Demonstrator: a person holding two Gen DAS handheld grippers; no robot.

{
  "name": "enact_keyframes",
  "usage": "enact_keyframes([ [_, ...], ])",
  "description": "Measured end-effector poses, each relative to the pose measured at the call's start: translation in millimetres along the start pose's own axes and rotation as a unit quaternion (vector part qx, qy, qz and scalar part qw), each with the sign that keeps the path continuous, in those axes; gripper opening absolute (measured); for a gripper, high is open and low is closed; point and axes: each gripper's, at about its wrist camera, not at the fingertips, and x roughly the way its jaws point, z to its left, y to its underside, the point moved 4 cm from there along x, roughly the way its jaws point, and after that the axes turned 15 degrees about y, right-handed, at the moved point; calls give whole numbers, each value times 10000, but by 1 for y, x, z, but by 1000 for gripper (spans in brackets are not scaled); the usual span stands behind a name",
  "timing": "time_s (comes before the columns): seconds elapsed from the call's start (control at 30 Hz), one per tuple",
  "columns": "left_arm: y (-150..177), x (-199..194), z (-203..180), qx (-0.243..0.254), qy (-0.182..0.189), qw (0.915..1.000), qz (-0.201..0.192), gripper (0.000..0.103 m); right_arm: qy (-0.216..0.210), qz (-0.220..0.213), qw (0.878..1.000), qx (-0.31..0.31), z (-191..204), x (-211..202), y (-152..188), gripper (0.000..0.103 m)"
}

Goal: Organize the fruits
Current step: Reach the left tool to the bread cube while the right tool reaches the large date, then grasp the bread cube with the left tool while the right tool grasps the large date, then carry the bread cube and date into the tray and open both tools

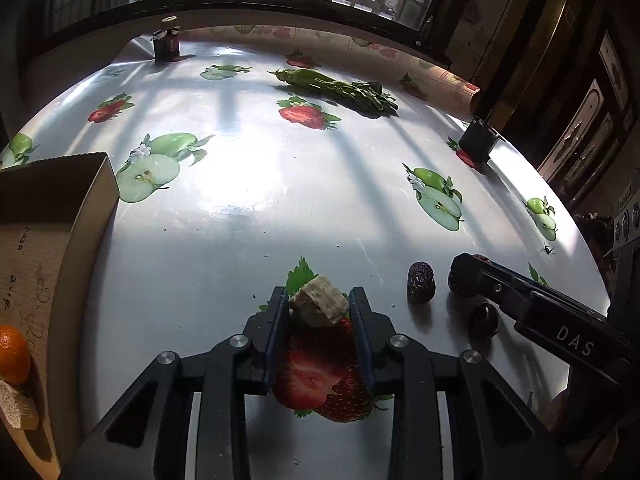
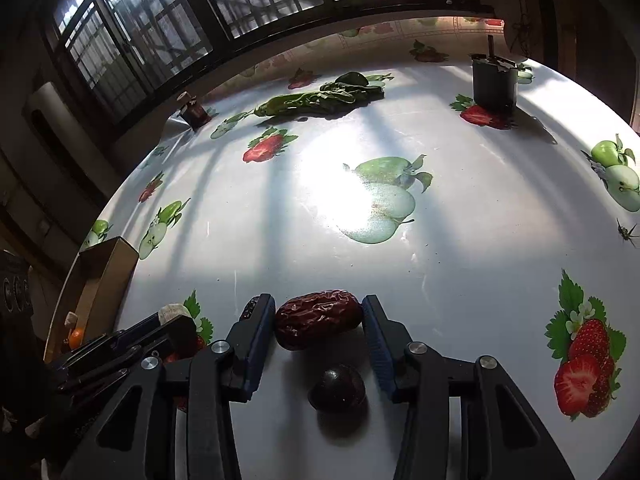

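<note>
My left gripper is shut on a beige, rough-cut chunk that rests on the fruit-print tablecloth. Both pads touch its sides. My right gripper is shut on a wrinkled red date lying crosswise on the cloth. A dark round fruit sits just behind that date, between the finger bases. A second date stands between the two grippers. At the left edge is a cardboard box that holds a small orange and a beige piece.
A bundle of leafy greens lies at the far side. A dark jar stands at the far left and a black container at the right edge. A spider-like insect sits on the cloth at right. Barred windows run behind the table.
</note>
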Motion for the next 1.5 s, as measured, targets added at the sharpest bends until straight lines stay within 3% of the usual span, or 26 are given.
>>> enact_keyframes([
  [0.47,5,-14,-5,-14,-41,9998,-173,30,139,-179,9992,326,-9,-23,6,48],
  [0.87,26,-102,-11,210,-389,9962,-752,30,69,-439,9989,-146,23,-80,32,48],
  [1.23,42,-160,25,-67,-632,9918,-1107,30,-192,-567,9956,-727,87,-99,52,49],
  [1.5,41,-208,97,-612,-1235,9796,-1461,30,-516,-644,9895,-1185,136,-108,62,49],
])
